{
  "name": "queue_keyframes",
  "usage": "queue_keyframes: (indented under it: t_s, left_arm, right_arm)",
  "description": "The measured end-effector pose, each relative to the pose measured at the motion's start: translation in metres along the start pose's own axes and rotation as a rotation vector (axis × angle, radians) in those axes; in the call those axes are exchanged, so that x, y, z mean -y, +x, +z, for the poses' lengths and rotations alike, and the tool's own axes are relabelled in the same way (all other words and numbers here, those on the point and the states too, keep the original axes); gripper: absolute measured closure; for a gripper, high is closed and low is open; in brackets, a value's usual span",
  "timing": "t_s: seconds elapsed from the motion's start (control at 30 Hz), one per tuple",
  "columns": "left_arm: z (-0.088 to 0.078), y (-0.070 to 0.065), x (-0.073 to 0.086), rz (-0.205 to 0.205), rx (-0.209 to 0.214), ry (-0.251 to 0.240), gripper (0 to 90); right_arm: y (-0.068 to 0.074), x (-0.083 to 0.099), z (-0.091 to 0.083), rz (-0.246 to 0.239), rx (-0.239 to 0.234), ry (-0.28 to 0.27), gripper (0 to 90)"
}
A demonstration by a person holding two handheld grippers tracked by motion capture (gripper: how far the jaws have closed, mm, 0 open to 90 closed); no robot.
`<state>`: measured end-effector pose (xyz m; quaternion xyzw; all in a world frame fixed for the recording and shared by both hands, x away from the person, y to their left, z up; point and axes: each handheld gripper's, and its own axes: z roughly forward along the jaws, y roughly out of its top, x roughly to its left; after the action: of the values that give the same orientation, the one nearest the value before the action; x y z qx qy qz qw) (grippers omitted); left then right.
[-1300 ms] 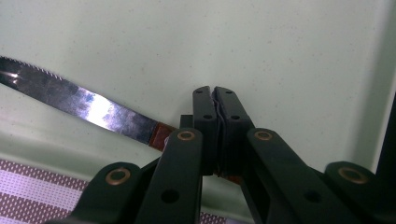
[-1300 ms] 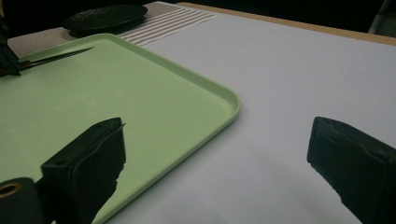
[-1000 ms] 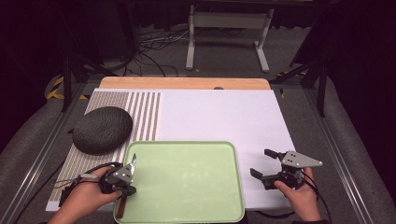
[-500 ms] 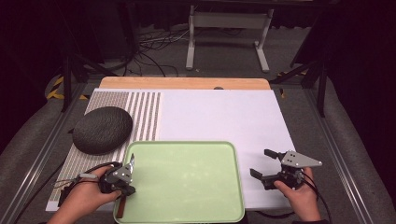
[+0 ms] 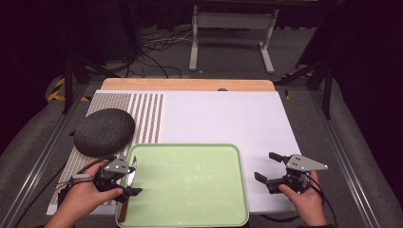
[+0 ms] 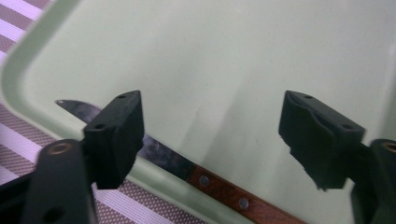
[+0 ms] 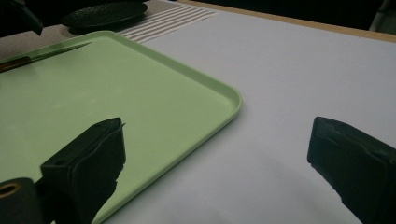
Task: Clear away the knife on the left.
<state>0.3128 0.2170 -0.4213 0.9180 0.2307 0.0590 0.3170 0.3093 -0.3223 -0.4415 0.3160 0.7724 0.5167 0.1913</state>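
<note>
No writing or brand can be read on anything here. Taking the green tray [image 5: 190, 190] as the landmark: well off its far left corner lies a dark round pad [image 5: 104, 131] on the striped mat [image 5: 147, 118]. At the tray's left rim the left gripper [image 5: 128, 183] stands over the knife [image 5: 127, 190], which lies along that rim with its blade pointing away from the person. The jaws have just been opening and now stand wide apart, pressing on nothing.

The left gripper view gives what the high view cannot: the knife [image 6: 187, 165] has a wooden handle with rivets, its blade passes behind one jaw, and it rests just inside the tray's [image 6: 28, 74] raised edge, with bare tray floor beyond.

The middle of the tray is bare. To its right, the white board [image 5: 228, 118] lies open up to its wooden far edge. There the right gripper [image 5: 268, 167] hovers just beside the tray's right rim, jaws spread and empty. The right gripper view shows the tray's [image 7: 233, 100] rounded corner, the knife [image 7: 42, 55] far across, and the pad [image 7: 105, 13] behind.
</note>
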Motion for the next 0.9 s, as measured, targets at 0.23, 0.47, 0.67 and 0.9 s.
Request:
queue_keyframes:
  t_s: [0.23,0.47,0.67,0.9]
  left_arm:
    - [-0.017,0.009,0.006,-0.021,-0.056,-0.122,12.5]
    - [-0.026,0.017,0.019,-0.074,-0.102,-0.230,11.3]
    - [-0.033,0.015,0.028,-0.027,-0.122,-0.334,9.3]
    - [-0.033,0.016,0.043,-0.006,-0.128,-0.411,6.9]
  right_arm:
    - [0.000,0.000,0.002,-0.002,0.002,0.000,4.9]
    - [0.000,0.000,0.001,0.000,0.007,-0.012,4.8]
    - [0.000,0.000,0.000,-0.001,0.013,-0.020,4.7]
    - [0.000,0.000,0.000,-0.007,0.018,-0.024,4.6]
